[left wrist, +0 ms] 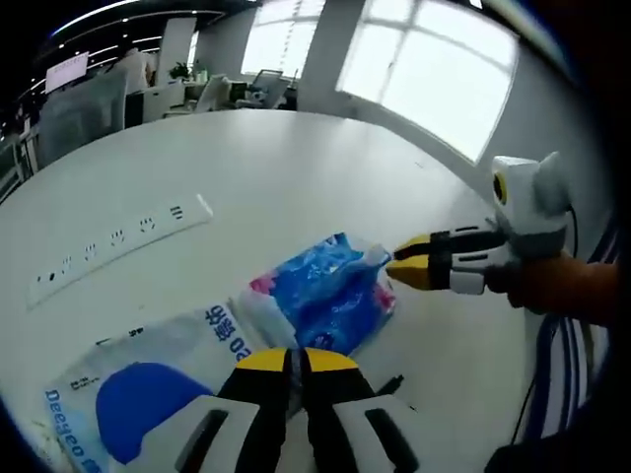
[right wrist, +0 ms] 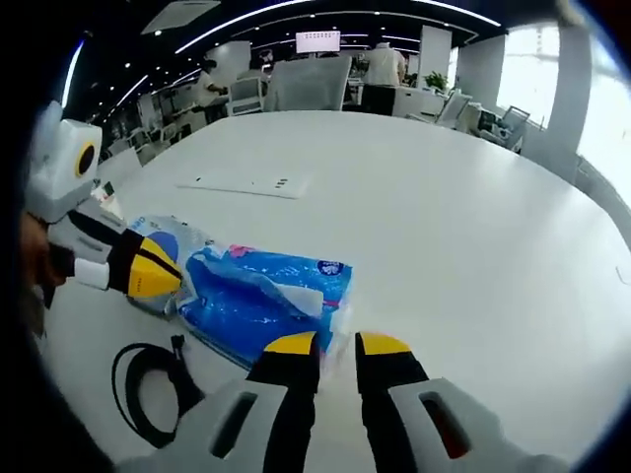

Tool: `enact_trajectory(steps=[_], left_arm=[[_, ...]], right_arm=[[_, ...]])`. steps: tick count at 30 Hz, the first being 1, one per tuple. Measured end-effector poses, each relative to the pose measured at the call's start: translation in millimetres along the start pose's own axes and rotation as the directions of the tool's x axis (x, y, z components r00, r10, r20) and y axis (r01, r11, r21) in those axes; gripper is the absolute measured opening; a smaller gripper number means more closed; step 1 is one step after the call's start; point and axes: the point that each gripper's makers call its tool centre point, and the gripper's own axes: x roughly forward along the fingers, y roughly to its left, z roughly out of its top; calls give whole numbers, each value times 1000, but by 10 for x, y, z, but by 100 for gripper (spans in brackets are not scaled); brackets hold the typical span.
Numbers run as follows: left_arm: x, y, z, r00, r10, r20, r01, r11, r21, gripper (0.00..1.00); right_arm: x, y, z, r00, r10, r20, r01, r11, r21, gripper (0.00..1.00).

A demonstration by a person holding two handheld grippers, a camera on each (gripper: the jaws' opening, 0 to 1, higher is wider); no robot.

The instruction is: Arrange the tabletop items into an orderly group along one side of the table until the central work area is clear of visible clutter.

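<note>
On the wide white round bench (left wrist: 296,168) lies a crinkled blue plastic pack with pink and white print (left wrist: 330,291), and touching its end is a larger white plastic bag with a blue oval and blue lettering (left wrist: 148,379); both sit near the bench edge closest to the person, well apart from a flat white power strip with a row of sockets (left wrist: 118,241) farther in. In the left gripper view the left claw (left wrist: 294,363), yellow-tipped with black and white fingers, has its jaws drawn together with barely a slit between them, over the seam where the two packs meet; whether it pinches any film I cannot tell. The right claw (left wrist: 394,266) comes in from the right of that view, its yellow tips closed on the twisted corner of the blue pack. In the right gripper view the right claw (right wrist: 335,347) sits at the pack's near edge with pale film between the tips, and a black cable loop (right wrist: 148,389) lies on the bench just beside the pack
</note>
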Motion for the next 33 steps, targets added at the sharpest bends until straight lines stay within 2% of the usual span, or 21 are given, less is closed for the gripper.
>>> enact_trajectory(steps=[7,14,19,23,26,29,33], left_arm=[[-122,-58,61,999,-25,38,23,999,43,10],[-413,-117,25,996,-42,84,35,996,82,13],[-679,-168,-99,992,-48,118,35,993,117,19],[-966,-89,-302,989,-24,145,7,993,116,24],[-1112,-89,-377,986,-12,167,-3,996,91,31],[-1267,-100,-479,982,1,187,-17,997,79,32],[-1475,-27,-650,978,35,203,-46,998,49,37]], right_arm=[[-137,189,71,998,39,43,-40,999,11,21],[-347,428,95,995,66,76,-67,998,7,30],[-530,574,107,991,90,99,-91,996,-2,35],[-687,738,106,984,128,121,-121,990,-65,41],[-825,814,122,979,143,146,-135,989,-67,46],[-853,824,128,975,149,165,-141,988,-60,51],[-1020,926,147,968,157,193,-143,986,-83,57]])
